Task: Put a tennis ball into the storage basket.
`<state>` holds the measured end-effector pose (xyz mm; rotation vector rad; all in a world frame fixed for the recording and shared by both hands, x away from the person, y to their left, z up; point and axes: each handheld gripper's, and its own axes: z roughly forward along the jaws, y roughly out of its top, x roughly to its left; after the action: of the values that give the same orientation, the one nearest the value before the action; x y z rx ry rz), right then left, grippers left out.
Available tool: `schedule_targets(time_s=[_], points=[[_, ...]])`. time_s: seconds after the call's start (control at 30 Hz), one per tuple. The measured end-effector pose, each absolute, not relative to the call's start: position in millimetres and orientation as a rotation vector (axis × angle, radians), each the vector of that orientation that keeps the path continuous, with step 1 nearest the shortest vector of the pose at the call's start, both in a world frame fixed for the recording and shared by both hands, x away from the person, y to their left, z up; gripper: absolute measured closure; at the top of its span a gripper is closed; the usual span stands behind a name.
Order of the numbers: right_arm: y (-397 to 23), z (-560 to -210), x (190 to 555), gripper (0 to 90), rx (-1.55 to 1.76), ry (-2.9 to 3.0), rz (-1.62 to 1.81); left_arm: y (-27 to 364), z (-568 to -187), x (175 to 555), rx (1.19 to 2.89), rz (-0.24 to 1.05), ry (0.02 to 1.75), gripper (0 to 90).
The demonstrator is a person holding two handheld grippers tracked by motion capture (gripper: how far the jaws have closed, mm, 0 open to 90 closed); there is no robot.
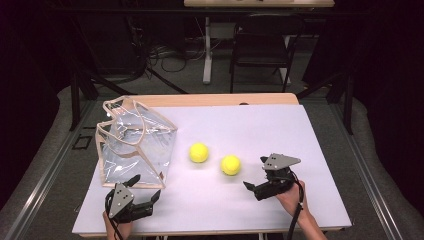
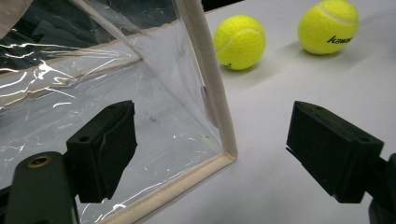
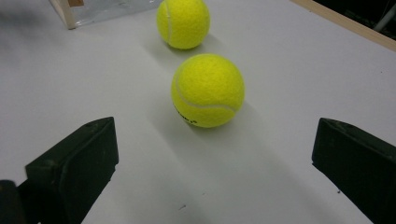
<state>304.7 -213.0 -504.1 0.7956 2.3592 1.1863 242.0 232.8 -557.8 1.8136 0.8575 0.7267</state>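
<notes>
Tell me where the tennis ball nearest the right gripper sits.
In the high view that tennis ball lies on the white table, just ahead-left of the right gripper, right of the other ball.

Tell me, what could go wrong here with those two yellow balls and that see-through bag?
The nearer tennis ball lies loose on the smooth table ahead of the right gripper, whose jaws stand open. An off-centre squeeze could send it rolling, perhaps into the other ball just beyond.

The clear bag looks thin and crinkled. The left gripper, also open, is at its bottom corner; a pinch there might collapse or tip it instead of steadying it.
</notes>
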Motion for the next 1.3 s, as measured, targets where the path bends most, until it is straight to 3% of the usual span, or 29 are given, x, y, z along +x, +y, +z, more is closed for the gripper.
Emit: schedule_targets(time_s=[1.3], points=[[-186,-499,345,0.0,0.8,2.476,1.104,232,-557,241,1.816,0.73,0.844,16.0]])
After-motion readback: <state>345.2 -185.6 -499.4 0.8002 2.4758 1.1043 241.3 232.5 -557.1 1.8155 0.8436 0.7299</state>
